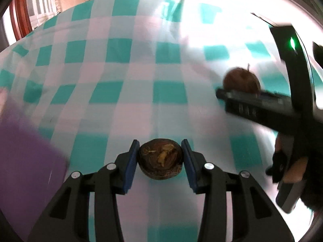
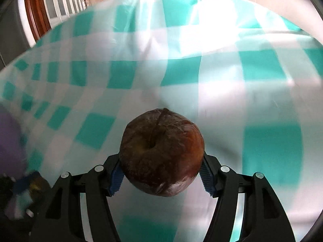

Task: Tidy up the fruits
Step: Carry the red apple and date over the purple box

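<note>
My left gripper [image 1: 160, 157] is shut on a small dark brown fruit [image 1: 160, 161] with yellowish patches, held above the teal-and-white checked tablecloth [image 1: 125, 92]. My right gripper [image 2: 161, 173] is shut on a dark red-brown apple [image 2: 161, 151] with its stem up. In the left wrist view the right gripper [image 1: 238, 94] shows at the right with the same apple [image 1: 241, 80] between its fingers. Both views are blurred by motion.
A purple object [image 1: 24, 147] fills the lower left of the left wrist view and also shows at the left edge of the right wrist view [image 2: 10, 139]. The cloth [image 2: 222, 92] has folds. A wooden door frame [image 2: 38, 10] stands behind the table.
</note>
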`<state>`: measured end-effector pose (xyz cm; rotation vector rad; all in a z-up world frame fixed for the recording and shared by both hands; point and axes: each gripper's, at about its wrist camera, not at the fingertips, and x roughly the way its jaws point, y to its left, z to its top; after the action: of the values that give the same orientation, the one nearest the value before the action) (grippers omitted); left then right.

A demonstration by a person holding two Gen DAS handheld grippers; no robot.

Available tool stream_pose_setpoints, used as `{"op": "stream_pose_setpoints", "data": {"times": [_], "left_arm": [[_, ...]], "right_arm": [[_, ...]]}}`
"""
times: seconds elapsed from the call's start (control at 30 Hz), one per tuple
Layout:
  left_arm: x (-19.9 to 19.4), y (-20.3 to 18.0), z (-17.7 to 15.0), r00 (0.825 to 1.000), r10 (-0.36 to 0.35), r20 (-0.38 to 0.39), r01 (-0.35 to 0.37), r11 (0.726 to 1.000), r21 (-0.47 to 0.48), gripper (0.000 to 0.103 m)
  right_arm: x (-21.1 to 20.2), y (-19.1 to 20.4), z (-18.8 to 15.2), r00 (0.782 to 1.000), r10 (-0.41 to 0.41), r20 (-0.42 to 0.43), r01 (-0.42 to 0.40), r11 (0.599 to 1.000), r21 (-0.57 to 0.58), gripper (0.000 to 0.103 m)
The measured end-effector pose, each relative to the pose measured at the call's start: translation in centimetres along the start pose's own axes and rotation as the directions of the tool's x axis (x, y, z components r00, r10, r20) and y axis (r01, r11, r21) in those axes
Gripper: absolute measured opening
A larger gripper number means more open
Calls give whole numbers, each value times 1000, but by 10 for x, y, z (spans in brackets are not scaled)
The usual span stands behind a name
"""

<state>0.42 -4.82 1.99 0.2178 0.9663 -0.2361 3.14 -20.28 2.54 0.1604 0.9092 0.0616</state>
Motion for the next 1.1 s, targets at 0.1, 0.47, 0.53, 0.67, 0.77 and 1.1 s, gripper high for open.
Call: {"op": "stream_pose_setpoints", "data": {"times": [0.1,0.47,0.53,0.67,0.77,1.1], "left_arm": [[-43,-2,-34,1000,-16,-25,16,1000,13,43],[-143,4,-141,999,-19,-48,21,999,43,43],[-160,5,-149,999,-17,-31,18,998,56,43],[-194,4,-157,1000,-9,23,6,995,104,43],[-221,6,-157,997,-7,77,-4,991,134,43],[-298,44,-175,978,-8,208,-22,989,145,43]], "right_arm": [[-38,15,-29,1000,10,5,-10,999,-30,62],[-142,38,-146,996,14,-85,-22,996,-91,62],[-164,44,-154,997,16,-79,-24,995,-101,62],[-203,60,-160,999,17,-38,-22,990,-138,62],[-231,71,-158,999,33,-1,-32,987,-158,62],[-280,118,-154,995,94,29,-86,976,-200,62]]}}
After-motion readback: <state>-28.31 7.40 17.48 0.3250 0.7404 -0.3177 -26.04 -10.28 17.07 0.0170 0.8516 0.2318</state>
